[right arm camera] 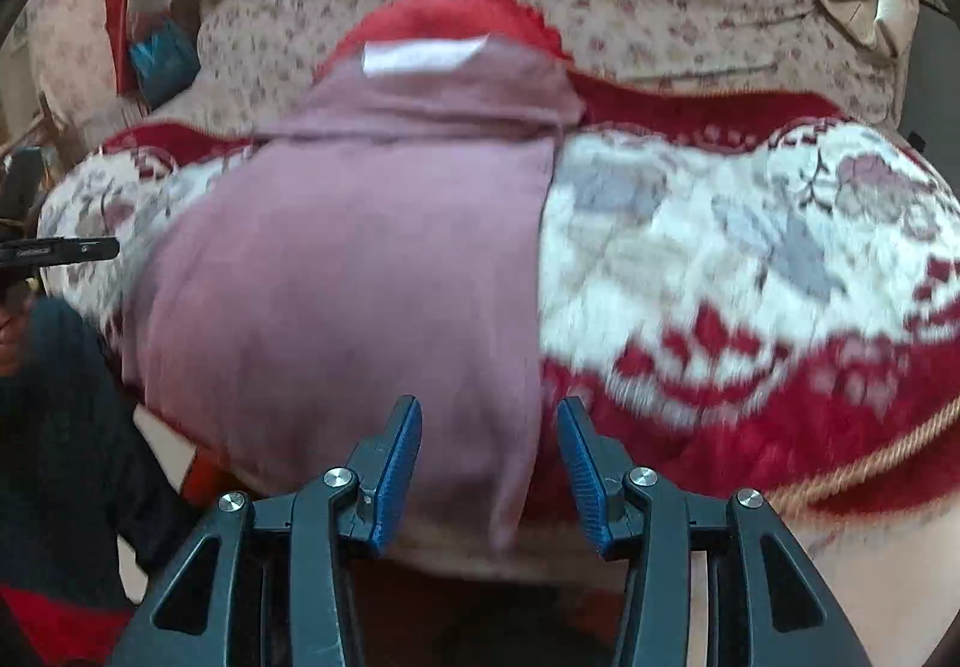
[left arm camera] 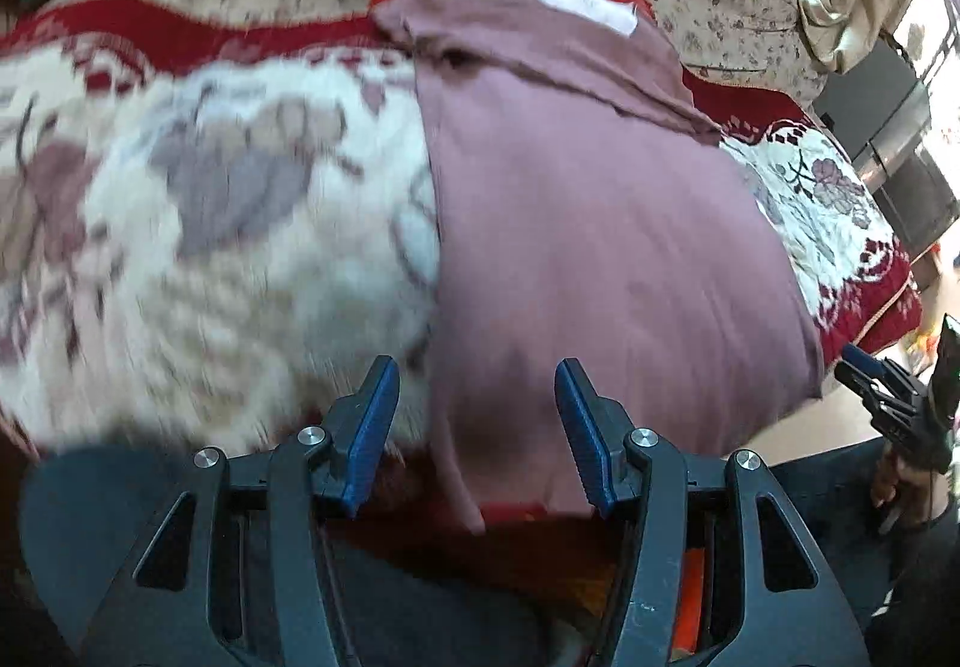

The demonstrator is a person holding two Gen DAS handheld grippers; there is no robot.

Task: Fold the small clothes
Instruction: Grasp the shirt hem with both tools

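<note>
**Near hem overhangs; fold may slip**

The garment (left arm camera: 600,223) lies lengthwise on the blanket (left arm camera: 228,223), its label (left arm camera: 576,1) at the far end and its near hem drooping over the blanket's edge. Judged risk: a grab at the hem could drag the layers askew. The left gripper (left arm camera: 477,427) and right gripper (right arm camera: 489,457) point steeply down, jaws half open, holding nothing.

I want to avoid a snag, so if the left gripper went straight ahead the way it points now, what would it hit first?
Most likely the mauve garment lying on the floral blanket. The left gripper has its jaws open with nothing between them, and it looks down onto the garment's near left edge. Depth is unclear in the blur.
</note>
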